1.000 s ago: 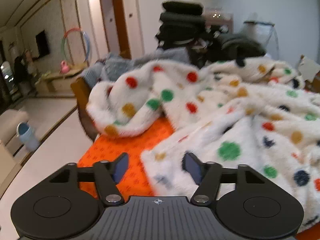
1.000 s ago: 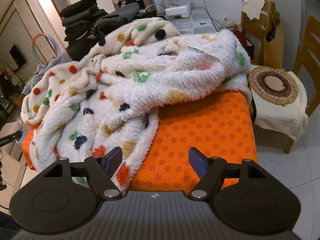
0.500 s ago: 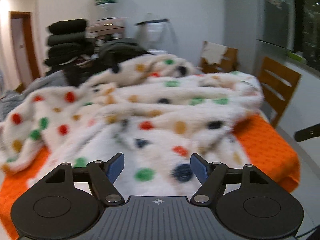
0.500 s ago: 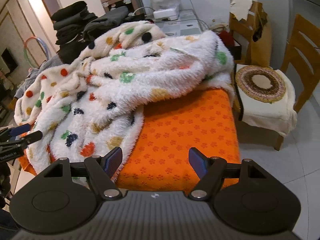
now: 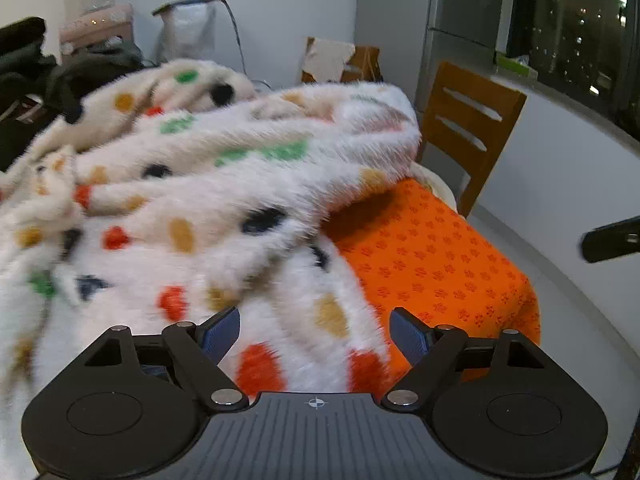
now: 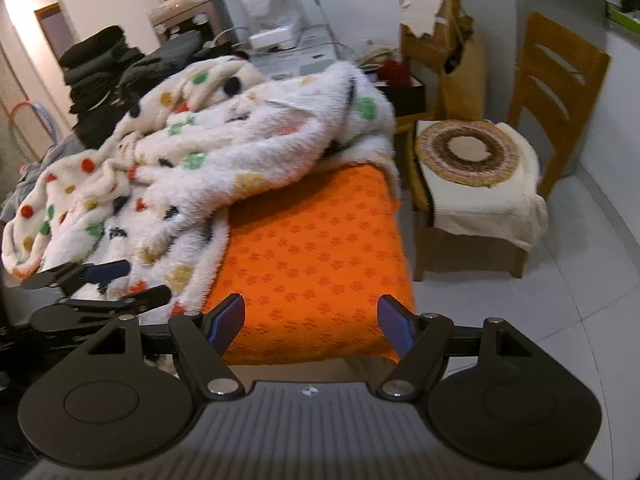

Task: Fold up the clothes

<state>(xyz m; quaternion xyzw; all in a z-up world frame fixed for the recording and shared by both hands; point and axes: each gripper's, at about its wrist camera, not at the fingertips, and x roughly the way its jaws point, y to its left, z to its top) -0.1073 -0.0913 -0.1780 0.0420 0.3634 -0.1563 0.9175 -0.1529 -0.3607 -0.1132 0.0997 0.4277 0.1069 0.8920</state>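
A white fluffy fleece garment with coloured polka dots (image 5: 208,208) lies heaped and unfolded on a table covered by an orange cloth printed with small flowers (image 5: 432,264), filling the cloth's left and far portions while the near right part stays bare. The left gripper (image 5: 316,330) is held level just above the near hem of the garment, its blue-padded jaws spread wide and gripping nothing, with fleece showing between them. The right gripper (image 6: 311,318) hangs off the cloth's near edge, likewise released, its jaws framing bare orange fabric. Only the right wrist view takes in the left gripper (image 6: 100,280) from the side (its fingers parted over the garment's near edge), along with a wooden chair draped in a cream throw with a round brown woven mat (image 6: 472,152) just right of the orange cloth and a stack of dark folded clothes (image 6: 96,68) beyond its far left end. The left wrist view alone shows a dark window with city lights (image 5: 576,20) well to the right of the cloth, and a black tip of the right gripper (image 5: 610,240) entering at the frame's right edge.
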